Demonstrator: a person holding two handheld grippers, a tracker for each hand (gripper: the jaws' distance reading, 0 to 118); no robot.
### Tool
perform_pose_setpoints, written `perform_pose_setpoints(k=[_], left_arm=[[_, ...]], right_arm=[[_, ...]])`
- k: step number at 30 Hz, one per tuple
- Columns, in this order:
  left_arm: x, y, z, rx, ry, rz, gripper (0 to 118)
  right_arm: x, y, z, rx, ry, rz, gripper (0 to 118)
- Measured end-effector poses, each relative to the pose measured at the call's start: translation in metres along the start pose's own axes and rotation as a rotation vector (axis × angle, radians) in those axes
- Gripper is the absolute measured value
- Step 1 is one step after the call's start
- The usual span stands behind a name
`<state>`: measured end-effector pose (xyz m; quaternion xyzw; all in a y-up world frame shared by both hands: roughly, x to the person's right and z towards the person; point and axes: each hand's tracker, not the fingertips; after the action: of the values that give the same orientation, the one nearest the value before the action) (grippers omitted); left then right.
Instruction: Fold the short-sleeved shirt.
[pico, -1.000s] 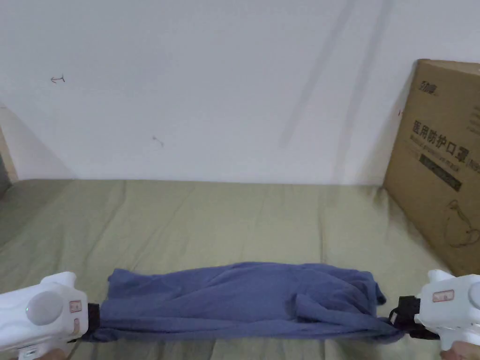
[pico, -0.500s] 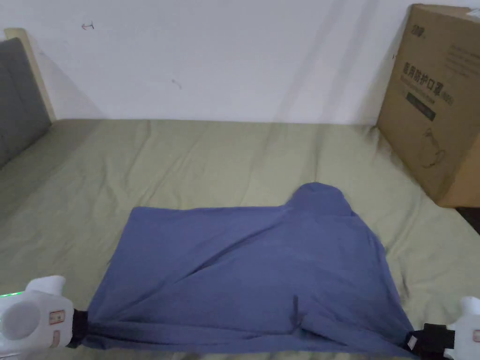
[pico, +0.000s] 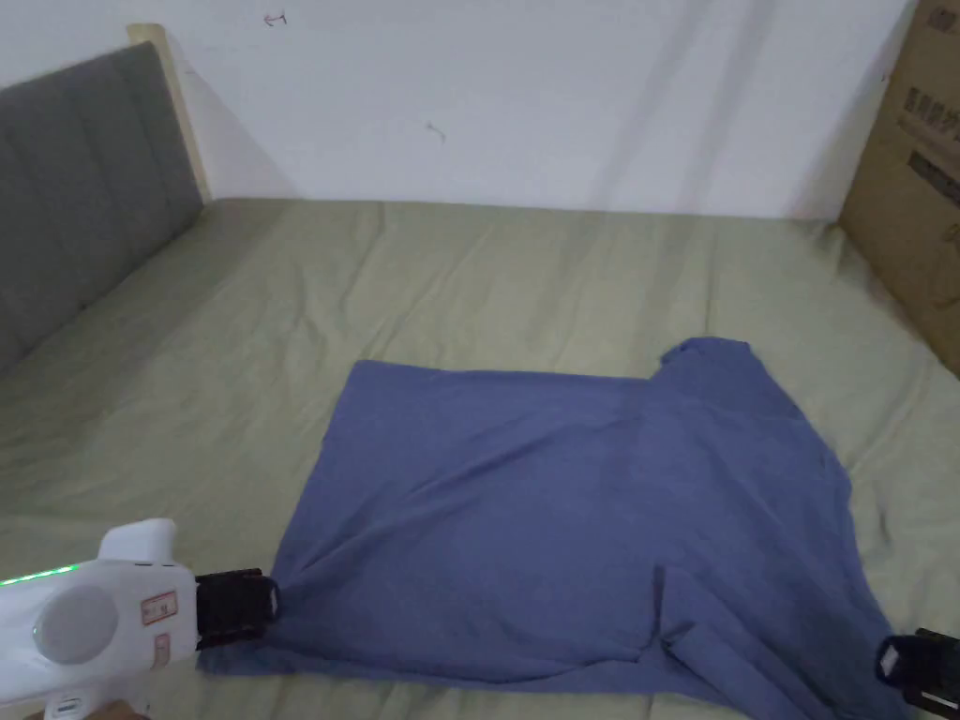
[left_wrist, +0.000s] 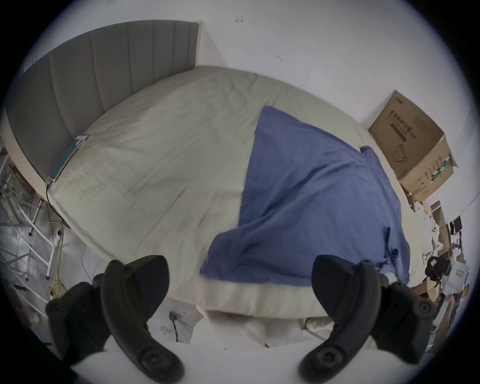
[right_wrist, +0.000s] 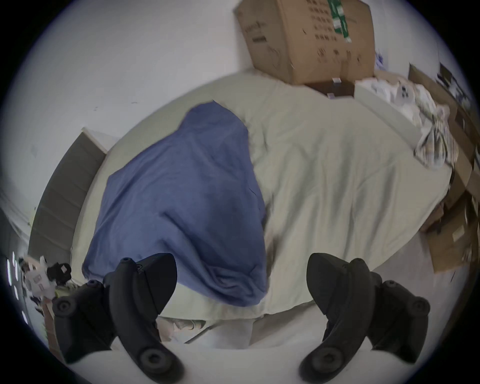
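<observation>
A blue short-sleeved shirt lies spread on the olive bed sheet, near the bed's front edge. One sleeve points toward the wall, and the near right part is wrinkled. My left gripper sits at the shirt's near left corner. In the left gripper view its jaws stand wide open with nothing between them, the shirt just ahead. My right gripper is at the near right corner. In its own view it is open and holds nothing, the shirt lying ahead to the left.
A large cardboard box stands at the bed's far right against the white wall. A grey padded headboard bounds the left side, with a flat device beside it. Crumpled cloth and boxes sit past the bed's right end.
The shirt was held stretched between both shut grippers above the bed. It now lies flat on the sheet, and both grippers have let go and opened. The head camera tilted down.
</observation>
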<state>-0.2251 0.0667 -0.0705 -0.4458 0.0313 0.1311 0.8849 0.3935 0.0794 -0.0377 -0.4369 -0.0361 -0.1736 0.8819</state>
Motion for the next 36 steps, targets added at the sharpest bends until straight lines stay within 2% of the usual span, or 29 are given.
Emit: perform_pose_setpoints(k=[2,3,4,5,6,7,8,10,11,12,13,15,16,17,19,21,22,24,25,26,27,28,29,30,31,33,36], left_arm=[[-0.002,-0.008,0.011,-0.012,-0.004,0.004,110],[-0.004,-0.013,0.011,0.005,-0.020,0.020,101],[-0.006,-0.019,0.014,0.035,-0.034,0.045,74],[-0.008,-0.023,0.014,0.023,-0.033,0.049,40],[-0.010,-0.027,0.011,-0.006,-0.029,0.053,10],[-0.009,-0.031,0.007,-0.025,-0.015,0.057,3],[-0.012,-0.037,0.005,-0.013,-0.019,0.056,2],[-0.016,-0.043,0.001,-0.004,-0.001,0.070,2],[-0.018,-0.042,-0.001,-0.004,-0.011,0.088,2],[-0.023,-0.040,-0.006,-0.004,-0.012,0.106,3],[-0.027,-0.038,-0.010,-0.002,-0.001,0.119,12],[-0.031,-0.029,-0.016,-0.033,0.056,0.129,60],[-0.034,-0.025,-0.022,-0.036,0.055,0.145,78],[-0.038,-0.022,-0.029,-0.046,0.046,0.160,83],[-0.038,-0.017,-0.041,-0.042,0.029,0.199,85],[-0.039,-0.010,-0.065,-0.111,0.018,0.182,83],[-0.038,-0.008,-0.079,-0.151,0.041,0.141,75],[-0.026,-0.012,-0.096,-0.214,0.149,0.028,74],[-0.019,-0.010,-0.092,-0.184,0.130,-0.001,73],[-0.015,-0.007,-0.083,-0.187,0.145,0.003,68],[-0.012,-0.005,-0.077,-0.170,0.154,-0.022,56],[-0.013,-0.003,-0.075,-0.153,0.154,-0.047,28],[-0.013,-0.002,-0.074,-0.159,0.137,-0.041,11],[-0.014,0.000,-0.074,-0.172,0.132,-0.038,5],[-0.018,0.001,-0.072,-0.182,0.118,-0.026,4],[-0.017,0.000,-0.070,-0.176,0.107,0.002,4],[-0.018,-0.001,-0.062,-0.161,0.100,0.028,4]], right_arm=[[-0.010,-0.007,0.019,0.040,0.017,0.057,103],[-0.015,-0.013,0.026,0.080,0.026,0.075,101],[-0.019,-0.017,0.034,0.093,0.024,0.073,91],[-0.022,-0.022,0.037,0.085,0.026,0.068,70],[-0.025,-0.027,0.038,0.091,0.036,0.053,35],[-0.025,-0.032,0.035,0.096,0.037,-0.001,5],[-0.023,-0.033,0.028,0.055,0.061,-0.023,5],[-0.021,-0.041,0.015,-0.004,0.094,-0.021,5],[-0.023,-0.044,0.009,-0.010,0.047,-0.016,5],[-0.023,-0.046,0.003,-0.021,0.041,-0.004,5],[-0.023,-0.048,0.001,-0.027,0.037,0.003,5],[-0.023,-0.049,-0.002,-0.037,0.031,0.008,5],[-0.023,-0.049,-0.002,-0.039,0.025,0.016,5],[-0.024,-0.048,-0.002,-0.040,0.020,0.024,5],[-0.024,-0.046,-0.003,-0.042,0.017,0.036,5],[-0.025,-0.042,-0.006,-0.053,0.017,0.036,5],[-0.025,-0.041,-0.008,-0.061,0.018,0.035,5],[-0.020,-0.038,-0.012,-0.064,0.020,0.030,5],[-0.021,-0.037,-0.013,-0.070,0.012,0.041,5],[-0.025,-0.036,-0.014,-0.075,-0.032,0.090,5],[-0.031,-0.037,-0.016,-0.071,-0.097,0.157,8],[-0.035,-0.039,-0.018,-0.060,-0.140,0.227,35],[-0.038,-0.040,-0.023,-0.045,-0.174,0.289,69],[-0.042,-0.041,-0.030,-0.055,-0.205,0.355,101],[-0.045,-0.040,-0.033,-0.062,-0.210,0.398,112],[-0.052,-0.041,-0.043,-0.084,-0.185,0.451,112],[-0.053,-0.042,-0.057,-0.222,-0.077,0.394,110]])
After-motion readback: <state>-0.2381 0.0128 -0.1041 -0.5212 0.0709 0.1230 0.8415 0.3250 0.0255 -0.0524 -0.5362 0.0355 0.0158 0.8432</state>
